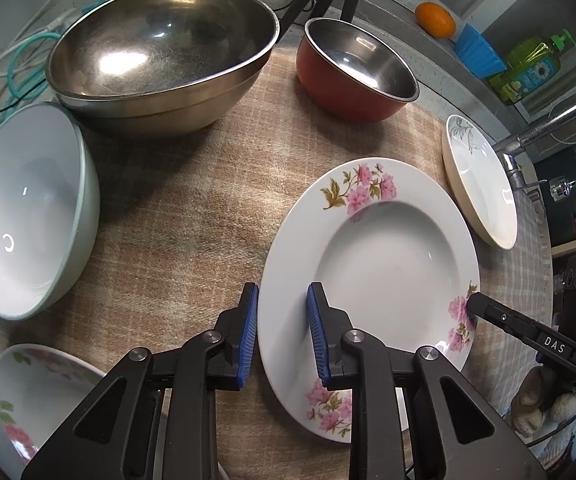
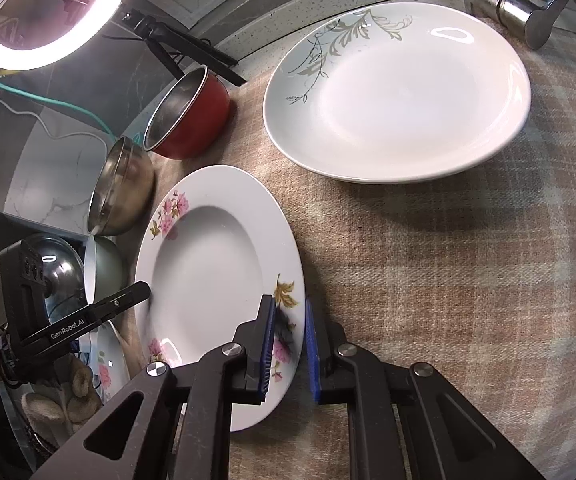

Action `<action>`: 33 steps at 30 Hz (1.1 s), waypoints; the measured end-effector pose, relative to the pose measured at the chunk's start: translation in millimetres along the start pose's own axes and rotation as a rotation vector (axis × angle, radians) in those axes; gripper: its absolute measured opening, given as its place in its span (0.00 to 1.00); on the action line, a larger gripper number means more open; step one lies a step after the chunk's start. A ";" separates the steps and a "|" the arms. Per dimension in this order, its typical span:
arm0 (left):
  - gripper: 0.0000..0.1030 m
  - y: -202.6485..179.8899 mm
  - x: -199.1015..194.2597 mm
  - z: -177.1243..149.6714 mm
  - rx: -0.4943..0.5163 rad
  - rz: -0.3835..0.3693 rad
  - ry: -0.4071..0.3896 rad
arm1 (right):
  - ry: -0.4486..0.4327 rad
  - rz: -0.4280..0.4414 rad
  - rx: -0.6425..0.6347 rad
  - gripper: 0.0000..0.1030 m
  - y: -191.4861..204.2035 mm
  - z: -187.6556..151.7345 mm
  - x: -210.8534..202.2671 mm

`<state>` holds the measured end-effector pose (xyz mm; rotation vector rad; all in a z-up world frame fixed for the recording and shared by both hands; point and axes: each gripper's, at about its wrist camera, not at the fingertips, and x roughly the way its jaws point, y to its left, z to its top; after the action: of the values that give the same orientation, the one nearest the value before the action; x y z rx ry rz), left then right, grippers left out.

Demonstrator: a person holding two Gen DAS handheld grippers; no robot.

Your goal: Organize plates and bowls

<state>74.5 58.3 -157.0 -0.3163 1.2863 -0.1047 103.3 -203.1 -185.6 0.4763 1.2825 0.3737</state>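
Pink-flower plate (image 1: 372,280) on plaid cloth (image 1: 176,208), near leaf-pattern plate (image 2: 400,92); left gripper (image 1: 282,334) and right gripper (image 2: 290,350) each pinch opposite rim. Risk: uneven lift tilts plate, glazed rim slips from pads, knocks leaf-pattern plate

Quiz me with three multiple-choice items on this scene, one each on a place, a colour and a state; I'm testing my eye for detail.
1. Where is the orange? A on the grey ledge; B in a bowl; C on a plate.
2. The flowers on the middle plate are: A blue; B pink; C yellow.
3. The large steel bowl is: A upside down; B full; C upright and empty.
A, it sits on the ledge at the back; B, pink blooms ring the rim; C, its bare inside shows.
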 end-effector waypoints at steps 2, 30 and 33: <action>0.22 -1.4 -0.3 -0.1 0.004 0.006 -0.001 | -0.001 -0.001 0.001 0.13 -0.1 -0.3 0.0; 0.22 -24.4 -4.1 -29.7 0.038 0.012 0.017 | -0.021 -0.044 -0.012 0.13 -9.9 -25.0 -25.0; 0.22 -29.3 -6.3 -35.5 0.053 0.016 0.015 | -0.025 -0.047 -0.009 0.13 -13.6 -30.7 -29.3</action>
<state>41.7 25.8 -151.4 -0.2609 1.2981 -0.1275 66.3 -225.8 -175.3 0.4413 1.2654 0.3330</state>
